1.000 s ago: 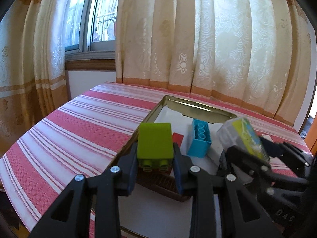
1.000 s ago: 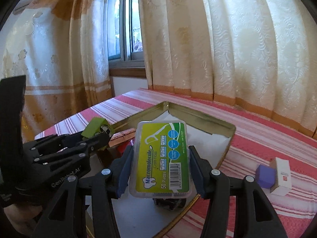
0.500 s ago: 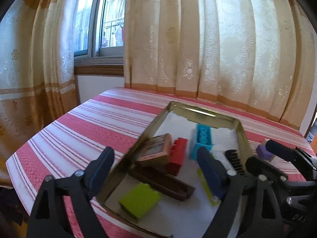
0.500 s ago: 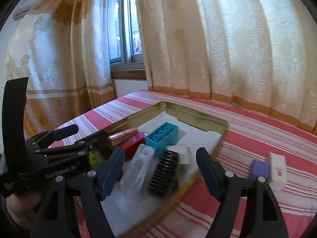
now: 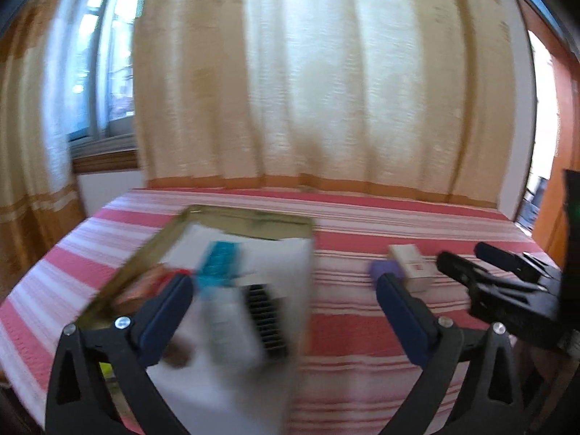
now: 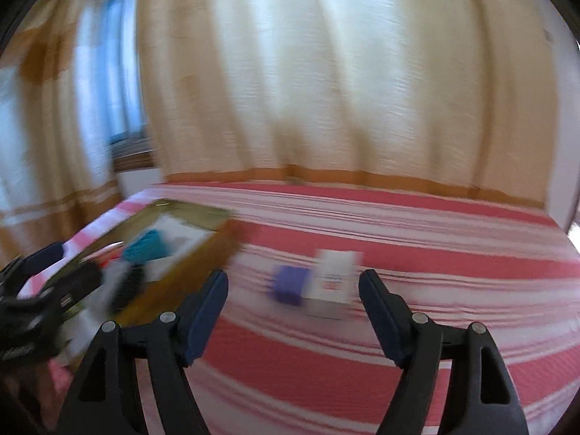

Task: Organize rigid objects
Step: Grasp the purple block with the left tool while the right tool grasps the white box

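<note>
We held the right gripper (image 6: 293, 311) wide open and empty, its fingers framing the purple block (image 6: 289, 284) and white box (image 6: 335, 277) at frame centre. The left gripper (image 5: 284, 311) was equally spread and empty. A good grasp meant slowing down and centring on a single piece

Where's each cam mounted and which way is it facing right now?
Left wrist: on the left gripper, jaws open, looking across the striped table at the tray; right gripper shows at right.
Right wrist: on the right gripper, jaws open, facing the purple block and white box; left gripper shows at left.
Shared: tray, purple block, white box, curtains. Both are motion-blurred.
</note>
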`<state>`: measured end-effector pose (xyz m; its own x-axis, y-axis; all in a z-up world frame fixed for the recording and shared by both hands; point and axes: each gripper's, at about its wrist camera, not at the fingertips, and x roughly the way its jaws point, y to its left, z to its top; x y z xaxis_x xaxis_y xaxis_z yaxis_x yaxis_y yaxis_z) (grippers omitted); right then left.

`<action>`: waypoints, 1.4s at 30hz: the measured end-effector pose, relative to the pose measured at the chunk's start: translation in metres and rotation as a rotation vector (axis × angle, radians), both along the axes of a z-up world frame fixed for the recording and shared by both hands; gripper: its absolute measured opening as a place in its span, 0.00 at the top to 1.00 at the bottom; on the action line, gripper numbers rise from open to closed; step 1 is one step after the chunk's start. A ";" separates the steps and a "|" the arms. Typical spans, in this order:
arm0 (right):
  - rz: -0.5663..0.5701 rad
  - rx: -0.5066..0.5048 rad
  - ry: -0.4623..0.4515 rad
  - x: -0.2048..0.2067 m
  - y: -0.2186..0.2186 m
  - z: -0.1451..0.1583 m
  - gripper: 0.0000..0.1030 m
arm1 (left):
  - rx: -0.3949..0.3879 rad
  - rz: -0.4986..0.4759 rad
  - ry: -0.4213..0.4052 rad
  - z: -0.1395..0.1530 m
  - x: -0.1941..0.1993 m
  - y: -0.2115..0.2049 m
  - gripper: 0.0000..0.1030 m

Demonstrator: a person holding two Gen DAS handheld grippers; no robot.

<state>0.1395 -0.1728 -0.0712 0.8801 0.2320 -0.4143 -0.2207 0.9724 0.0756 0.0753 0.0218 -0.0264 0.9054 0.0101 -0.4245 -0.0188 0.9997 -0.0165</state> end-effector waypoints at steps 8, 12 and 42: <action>-0.106 0.016 0.139 0.058 -0.027 -0.012 0.26 | 0.010 0.064 0.074 0.000 0.064 -0.029 0.00; -0.071 0.033 0.182 0.072 -0.019 -0.016 0.26 | -0.052 0.109 0.121 -0.002 0.084 -0.023 0.00; -0.121 0.011 0.281 0.076 -0.079 -0.035 0.58 | 0.173 -0.074 0.255 -0.045 0.117 -0.113 0.10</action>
<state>0.2155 -0.2519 -0.1063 0.7528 0.1383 -0.6436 -0.0721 0.9891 0.1282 0.1923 -0.0911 -0.0711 0.7710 0.0401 -0.6356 0.0721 0.9861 0.1498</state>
